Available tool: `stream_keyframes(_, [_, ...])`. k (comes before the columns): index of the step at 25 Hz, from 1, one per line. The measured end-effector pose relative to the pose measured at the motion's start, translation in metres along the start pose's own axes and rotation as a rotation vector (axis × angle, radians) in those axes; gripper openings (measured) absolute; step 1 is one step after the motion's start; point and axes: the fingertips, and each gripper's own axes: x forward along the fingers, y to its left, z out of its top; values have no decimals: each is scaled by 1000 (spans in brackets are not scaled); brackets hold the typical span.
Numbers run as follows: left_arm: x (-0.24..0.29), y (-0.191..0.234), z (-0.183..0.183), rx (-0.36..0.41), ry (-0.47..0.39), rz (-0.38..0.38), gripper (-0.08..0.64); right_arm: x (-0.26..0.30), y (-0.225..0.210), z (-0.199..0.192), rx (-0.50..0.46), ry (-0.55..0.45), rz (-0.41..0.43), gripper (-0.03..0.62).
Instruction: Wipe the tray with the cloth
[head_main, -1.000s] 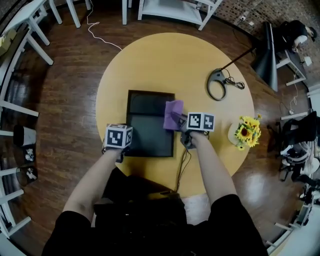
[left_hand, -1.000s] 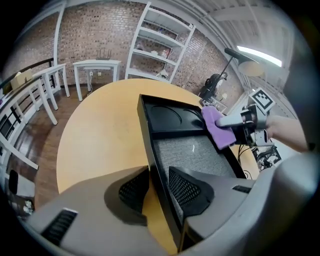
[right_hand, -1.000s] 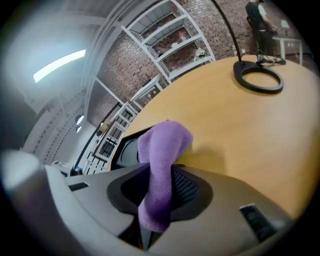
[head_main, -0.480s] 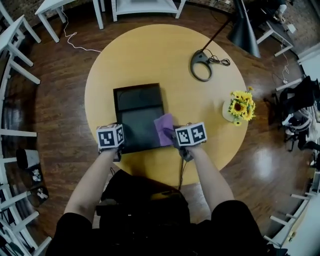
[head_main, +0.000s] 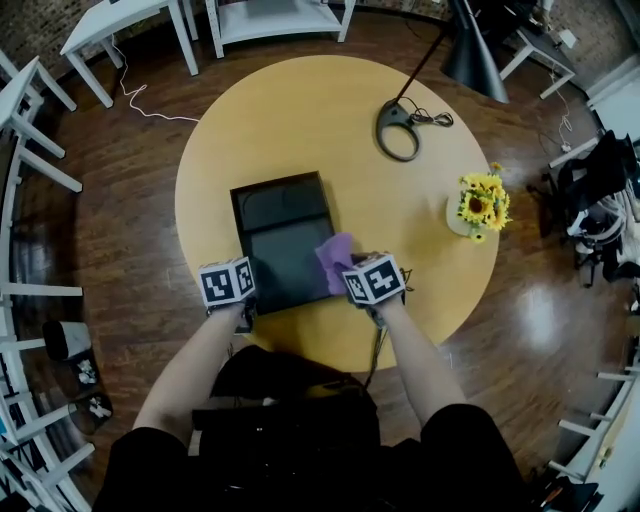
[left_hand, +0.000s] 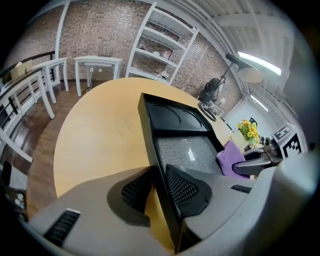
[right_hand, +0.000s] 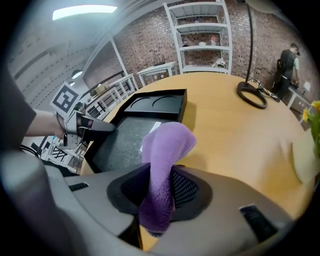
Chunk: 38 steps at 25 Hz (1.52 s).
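Right gripper (right_hand: 159, 192) clamping cloth (right_hand: 167, 142) at tray (head_main: 275, 235) right edge, left gripper (left_hand: 157, 182) closing onto left rim, open tabletop (head_main: 300, 110) beyond.

- Looks like a loft-style studio or workroom rather than a home: bare brick walls (left_hand: 95, 30) all round.
- White open shelves (right_hand: 200, 48) and plain white side tables (head_main: 115, 22) line the edges.
- Dark wood floor (head_main: 130, 200), one round yellow tabletop (head_main: 300, 110), and a black floor lamp (head_main: 475, 55) leaning over it.
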Motion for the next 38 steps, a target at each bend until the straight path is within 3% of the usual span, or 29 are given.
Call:
stream_keyframes(7, [-8,-22,-22,-158,-9,8,104,-6,-26,32,-249,51,-121,110])
stream_keyframes(13, [-16,-39,-52,-461,-57,66,107,-1,-48,62,-439,43,-132,110])
stream_keyframes(20, [-15,-68,-87,-769,-71,49,110,11,-52,85,-632,62,-100,110])
stream_keyframes(23, [-12,-86,-95,-837,-68,18,114,12,-55,104,-722,35,-162,109])
stream_keyframes(26, [-6,-114,-96,-884,-49,-78,92,8,-58,124,-750,-1,-221,108])
stream_keyframes(29, [-16,-124,-95,-841,-29,-133,94,3,-53,128,-636,-85,-162,106])
stream_keyframes(31, [-38,-119,-85,-738,-37,-162,95,-10,-61,128,-504,-147,-154,106])
stream_keyframes(33, [-65,-98,-61,-566,-86,-141,106,-16,-81,118,-343,-146,-151,106])
stream_keyframes(36, [-87,-38,-10,-271,-167,12,107,-15,-91,96,-51,-73,-57,109])
stream_keyframes(38, [-78,-6,13,-99,-140,94,141,-14,-91,80,72,-23,-19,114])
